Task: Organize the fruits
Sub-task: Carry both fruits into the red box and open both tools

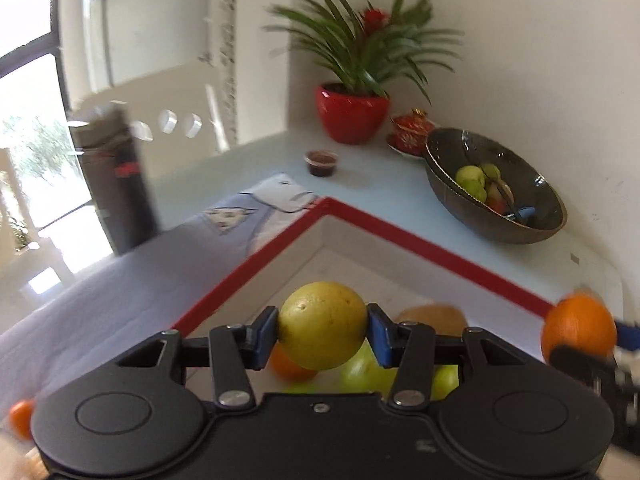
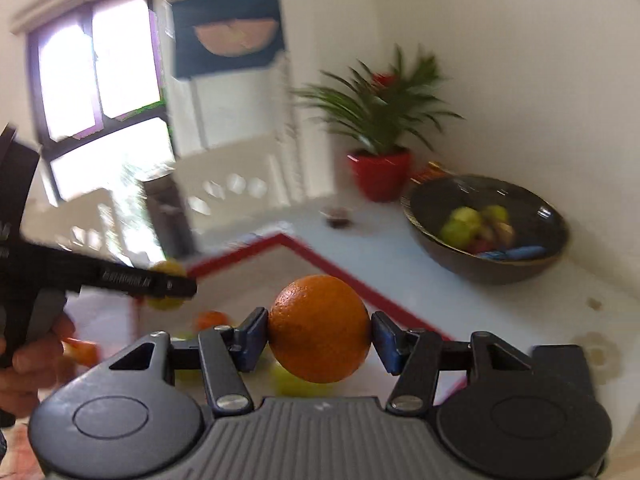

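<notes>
1. Both fruits are lifted clear of the loose fruit below and face the dark bowl (image 1: 496, 200) on the counter (image 1: 384, 196); likely being carried there to join the green fruit already inside.
2. Left gripper (image 1: 323, 332): clamped on a yellow citrus (image 1: 323, 326), pads on opposite sides, spread about one fruit wide.
3. Right gripper (image 2: 320, 330): same, gripping an orange (image 2: 319, 328), centred between the pads.
</notes>
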The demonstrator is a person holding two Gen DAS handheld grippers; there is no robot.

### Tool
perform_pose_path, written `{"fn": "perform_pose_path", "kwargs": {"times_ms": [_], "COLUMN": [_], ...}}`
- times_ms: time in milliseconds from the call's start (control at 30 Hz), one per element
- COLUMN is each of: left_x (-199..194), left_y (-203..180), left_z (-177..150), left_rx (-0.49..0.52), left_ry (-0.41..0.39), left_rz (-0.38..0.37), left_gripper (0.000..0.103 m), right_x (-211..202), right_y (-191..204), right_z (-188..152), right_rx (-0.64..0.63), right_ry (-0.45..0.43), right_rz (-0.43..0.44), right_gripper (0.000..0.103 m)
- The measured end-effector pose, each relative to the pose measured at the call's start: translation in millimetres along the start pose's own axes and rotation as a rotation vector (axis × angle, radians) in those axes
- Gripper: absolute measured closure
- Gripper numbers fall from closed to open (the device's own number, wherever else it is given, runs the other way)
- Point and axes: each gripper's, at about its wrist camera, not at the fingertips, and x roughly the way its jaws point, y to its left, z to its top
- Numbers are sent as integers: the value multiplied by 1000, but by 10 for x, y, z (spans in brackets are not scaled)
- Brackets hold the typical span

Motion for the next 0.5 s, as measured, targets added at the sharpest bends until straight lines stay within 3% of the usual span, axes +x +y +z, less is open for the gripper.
{"fn": "perform_pose_path", "kwargs": {"times_ms": [167, 333, 433, 500], "left_x": [576, 790, 814, 802], "left_y": [-150, -163, -161, -148], "left_z": [123, 145, 149, 148], "left_rx": [-1, 1, 22, 26], "left_ry": [84, 148, 173, 171], "left_rz": [-10, -32, 0, -8], "left_gripper": [47, 46, 46, 28], "right_x": [321, 481, 552, 576], "right_y": [-160, -198, -187, -165], "right_z": [-22, -78, -148, -163], "right_rx": [-41, -93, -67, -81], "right_ry": [124, 186, 226, 227], "right_rz": [1, -31, -24, -30], "right_gripper": [45, 45, 45, 45]}}
